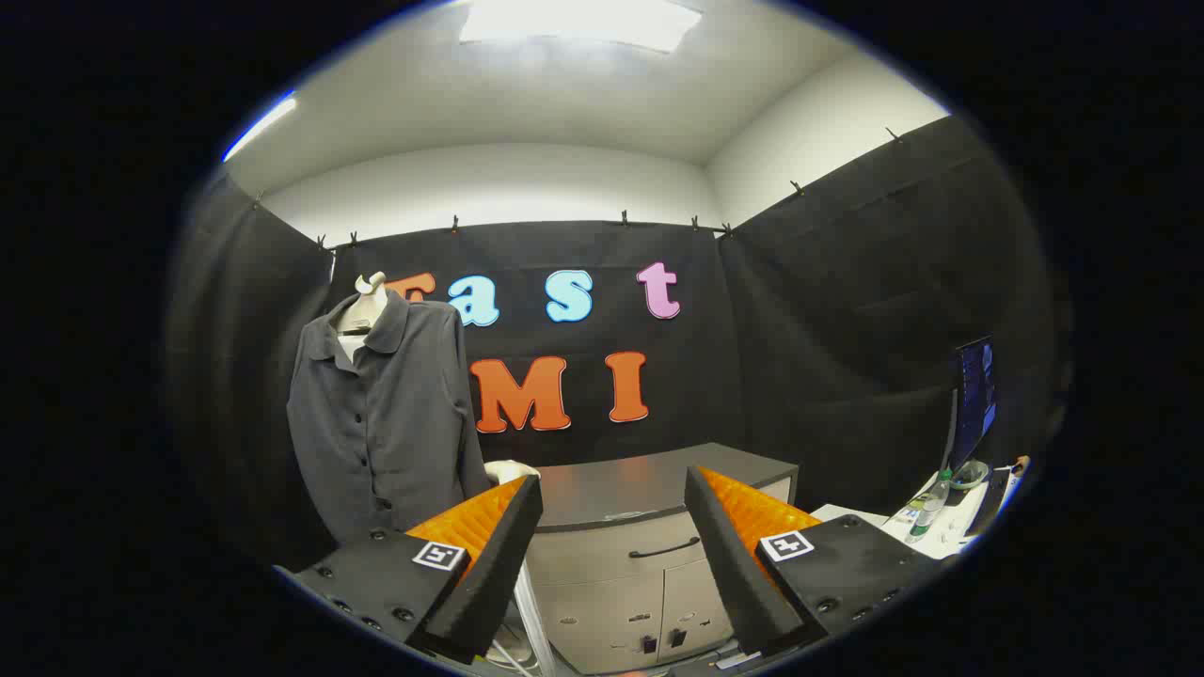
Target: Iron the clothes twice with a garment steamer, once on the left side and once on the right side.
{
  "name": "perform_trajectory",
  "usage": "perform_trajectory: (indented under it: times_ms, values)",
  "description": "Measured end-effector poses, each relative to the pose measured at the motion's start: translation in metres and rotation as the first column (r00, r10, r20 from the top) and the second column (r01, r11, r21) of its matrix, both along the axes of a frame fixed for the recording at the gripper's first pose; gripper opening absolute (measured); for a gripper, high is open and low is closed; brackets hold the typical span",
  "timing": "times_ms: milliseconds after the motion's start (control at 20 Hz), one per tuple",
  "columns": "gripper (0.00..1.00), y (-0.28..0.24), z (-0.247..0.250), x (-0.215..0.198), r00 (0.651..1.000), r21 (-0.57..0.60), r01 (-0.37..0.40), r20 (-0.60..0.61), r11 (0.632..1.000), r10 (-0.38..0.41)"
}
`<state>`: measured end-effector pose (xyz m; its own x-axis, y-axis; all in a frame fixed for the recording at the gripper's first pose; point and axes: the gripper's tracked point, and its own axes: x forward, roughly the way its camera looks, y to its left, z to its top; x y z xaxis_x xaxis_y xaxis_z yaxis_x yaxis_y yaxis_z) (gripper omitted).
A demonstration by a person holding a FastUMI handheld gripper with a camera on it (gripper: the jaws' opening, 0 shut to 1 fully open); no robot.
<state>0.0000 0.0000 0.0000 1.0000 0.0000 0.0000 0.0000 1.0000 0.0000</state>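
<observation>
Both gripper (611, 489) fingers spread wide, gripping nothing, level toward cabinet (649, 527), grey shirt (381, 414) off left.

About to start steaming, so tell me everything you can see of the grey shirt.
The grey shirt hangs upright on a pale mannequin form, well beyond the open gripper, off to its left finger's side. It is dark grey, thin-looking fabric, with a spread collar open at the neck, a buttoned front placket and long sleeves hanging down. Its hem is hidden behind the left finger.

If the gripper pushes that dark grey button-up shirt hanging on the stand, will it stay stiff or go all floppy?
Probably floppy: the dark grey button-up shirt hangs in soft folds. It likely sways, hanging from its collar. The open gripper holds nothing, with the shirt beyond its fingers.
</observation>
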Motion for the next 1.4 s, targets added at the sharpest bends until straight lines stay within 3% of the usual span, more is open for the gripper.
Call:
perform_trajectory:
  times_ms: [1000,1200,1400]
  values:
    - [0.98,0.002,0.012,0.002,1.000,0.016,0.002,0.003,1.000,-0.002]
    - [0.98,0.006,0.012,0.015,0.999,-0.047,-0.041,-0.009,0.998,0.040]
    - [0.98,0.018,-0.003,0.040,0.991,-0.003,-0.133,-0.037,0.991,0.132]
